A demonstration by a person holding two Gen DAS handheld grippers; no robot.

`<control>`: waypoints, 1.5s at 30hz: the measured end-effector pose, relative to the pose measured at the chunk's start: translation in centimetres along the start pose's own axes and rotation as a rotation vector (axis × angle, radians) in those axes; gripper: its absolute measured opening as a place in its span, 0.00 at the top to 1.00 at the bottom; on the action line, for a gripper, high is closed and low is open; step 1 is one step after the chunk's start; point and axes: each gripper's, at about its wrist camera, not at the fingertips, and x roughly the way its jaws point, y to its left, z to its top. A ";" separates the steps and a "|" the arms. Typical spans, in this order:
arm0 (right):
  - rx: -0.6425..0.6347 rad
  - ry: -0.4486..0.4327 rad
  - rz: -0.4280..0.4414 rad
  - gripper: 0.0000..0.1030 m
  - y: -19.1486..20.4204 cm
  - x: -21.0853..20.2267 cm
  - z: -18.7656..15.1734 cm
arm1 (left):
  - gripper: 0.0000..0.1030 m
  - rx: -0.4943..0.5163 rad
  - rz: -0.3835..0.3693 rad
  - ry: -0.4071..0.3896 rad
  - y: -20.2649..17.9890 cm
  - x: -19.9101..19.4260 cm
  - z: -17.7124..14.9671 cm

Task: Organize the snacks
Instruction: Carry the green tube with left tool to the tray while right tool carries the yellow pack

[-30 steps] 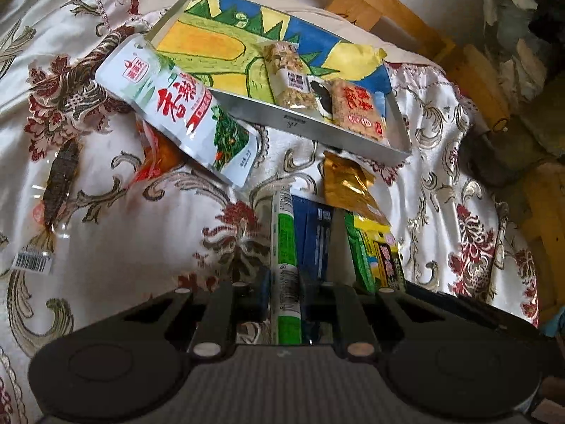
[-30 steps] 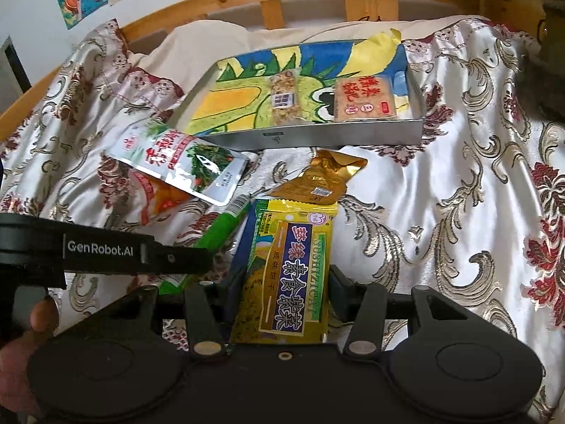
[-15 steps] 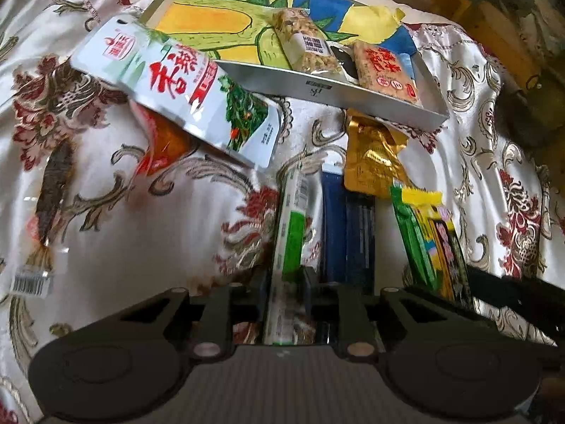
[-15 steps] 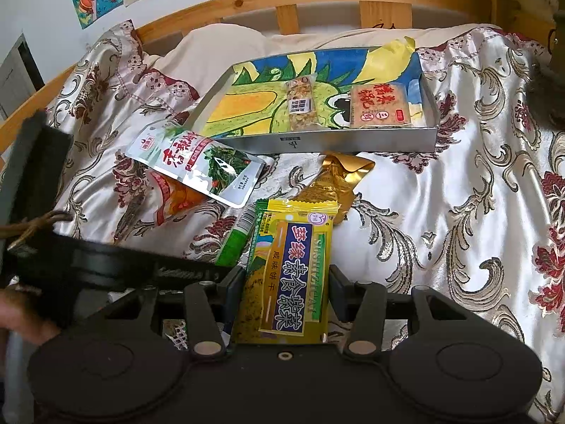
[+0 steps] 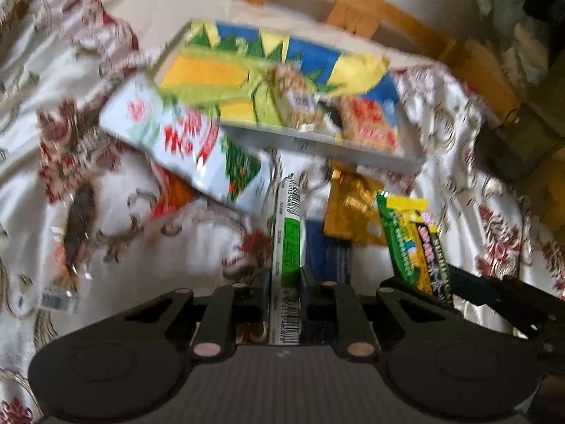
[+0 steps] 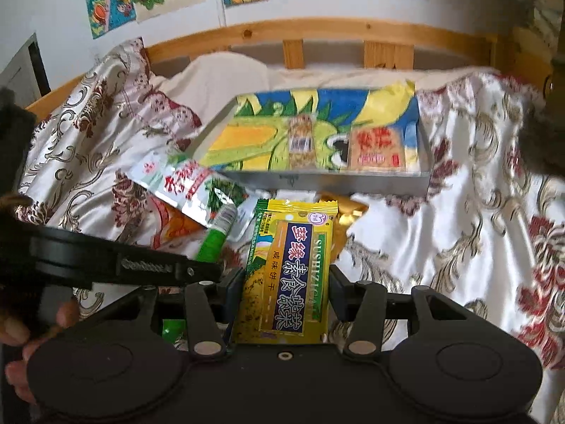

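Left wrist view: the left gripper (image 5: 286, 279) has its fingers clamped tight on a slim green-and-white stick packet (image 5: 289, 226) above the floral satin bedspread (image 5: 148, 247). Right wrist view: the right gripper (image 6: 285, 291), fingers partly apart, pinches a flat yellow-and-green biscuit packet (image 6: 287, 272) just before the shallow grey tray (image 6: 317, 178).

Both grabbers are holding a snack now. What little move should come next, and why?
Probably carry one forward to the tray. The left gripper is shut on the green stick snack, the right gripper on the yellow cracker packet, and two snacks already lie in that tray, with room beside them.
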 end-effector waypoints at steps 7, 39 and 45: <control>-0.029 -0.102 -0.013 0.50 -0.6 -0.4 3.1 | 0.82 0.012 0.013 -0.114 -0.9 -1.7 2.5; 0.022 -0.255 -0.089 0.50 -9.4 11.7 12.8 | 0.82 -0.231 0.161 -0.272 1.1 11.1 16.6; 0.029 -0.215 -0.116 0.50 -10.2 13.3 12.5 | 0.82 -0.214 0.174 -0.242 0.6 12.3 16.4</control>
